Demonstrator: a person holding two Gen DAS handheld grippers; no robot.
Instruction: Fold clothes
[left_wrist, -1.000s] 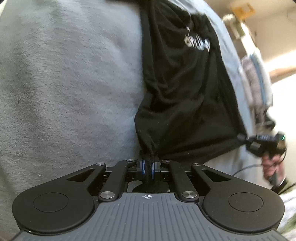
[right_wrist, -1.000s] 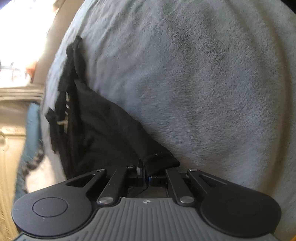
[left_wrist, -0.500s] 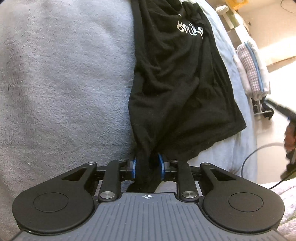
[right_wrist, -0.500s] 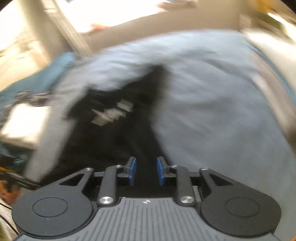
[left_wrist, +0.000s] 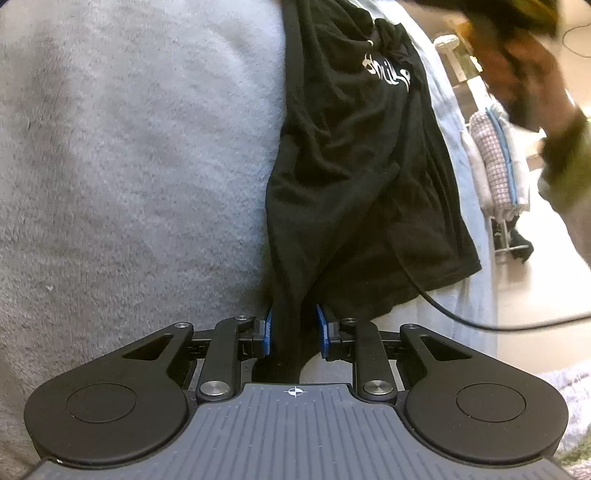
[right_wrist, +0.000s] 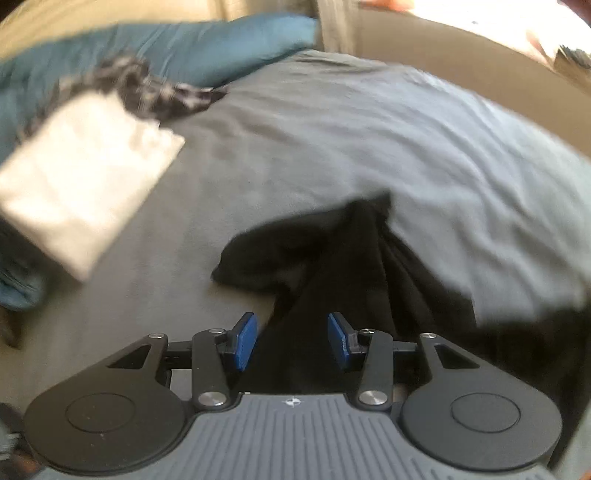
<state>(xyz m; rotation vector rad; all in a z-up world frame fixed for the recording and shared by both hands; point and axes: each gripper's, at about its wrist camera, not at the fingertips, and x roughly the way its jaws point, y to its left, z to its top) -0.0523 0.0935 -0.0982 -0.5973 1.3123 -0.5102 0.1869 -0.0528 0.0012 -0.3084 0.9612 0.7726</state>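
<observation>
Grey fleece blanket (left_wrist: 140, 155) spread across the bed, a black T-shirt (left_wrist: 354, 177) lying rumpled on it, white lettering up; farther off a folded white cloth (right_wrist: 81, 188) beside a dark patterned garment (right_wrist: 155, 92)

A soft, matt black cotton-like shirt (left_wrist: 354, 177) with a pale printed logo lies creased on a fuzzy grey fleece blanket (left_wrist: 129, 166). The left gripper (left_wrist: 293, 330) shows matt black plastic arms, shiny metal rivets and smooth blue pads (left_wrist: 323, 328).

Left gripper (left_wrist: 293, 328) parted — right gripper (right_wrist: 292, 341) opening
</observation>
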